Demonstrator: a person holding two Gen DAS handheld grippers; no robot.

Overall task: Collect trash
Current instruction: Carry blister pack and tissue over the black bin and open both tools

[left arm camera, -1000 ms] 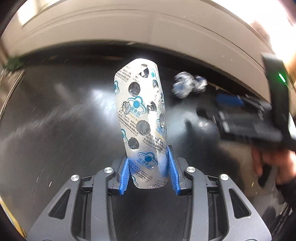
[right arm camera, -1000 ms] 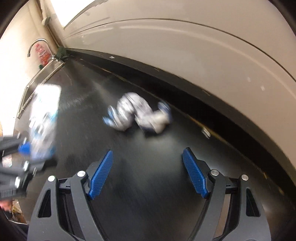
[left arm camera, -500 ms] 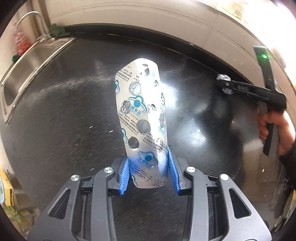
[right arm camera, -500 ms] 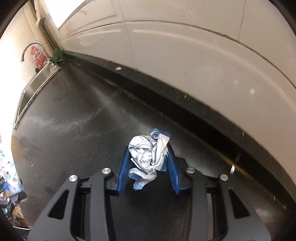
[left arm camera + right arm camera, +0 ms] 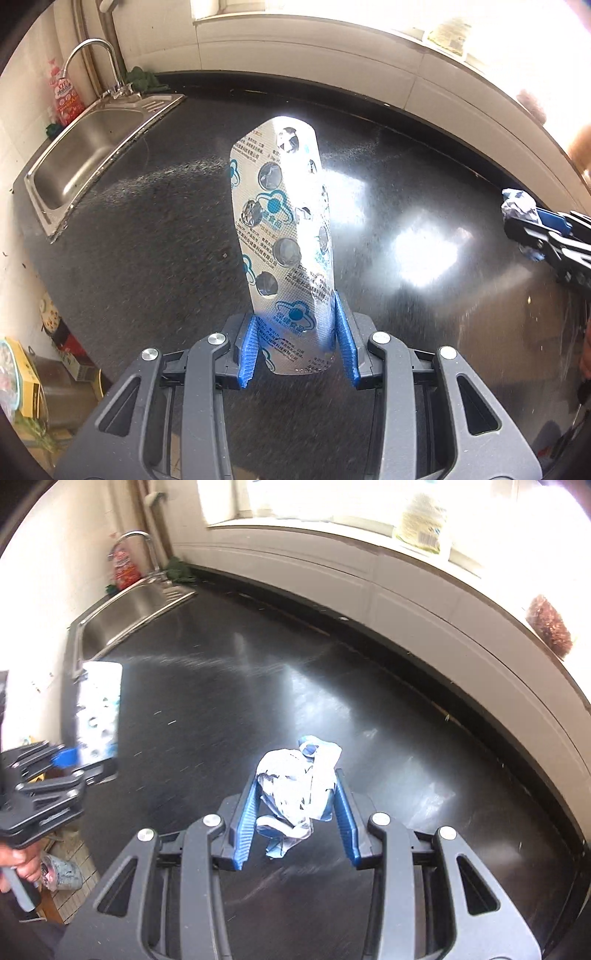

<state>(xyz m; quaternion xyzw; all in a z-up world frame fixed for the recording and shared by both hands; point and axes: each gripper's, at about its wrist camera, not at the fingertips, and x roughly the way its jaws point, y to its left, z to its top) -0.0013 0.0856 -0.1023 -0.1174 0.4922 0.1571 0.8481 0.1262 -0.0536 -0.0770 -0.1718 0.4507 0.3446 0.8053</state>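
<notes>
Silvery foil is catching the glare: the left gripper (image 5: 299,350) is pinching an emptied blister pack (image 5: 282,236) by its lower end, so the stiff, dimpled strip is standing upright at frame centre. The right gripper (image 5: 293,808) is squeezing a crumpled wrapper (image 5: 297,794), soft and creased, between blue ribbed pads (image 5: 245,819). Both pieces are hanging clear above the glossy black counter (image 5: 221,686), likely ready for carrying to a bin.

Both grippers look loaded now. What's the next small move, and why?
Probably carry both pieces off the black countertop toward a trash container; none is in view, so locate it first. The left gripper is shut on the empty blister pack, and the right gripper is shut on the crumpled wrapper. Both are lifted, and no other trash shows on the counter.
</notes>
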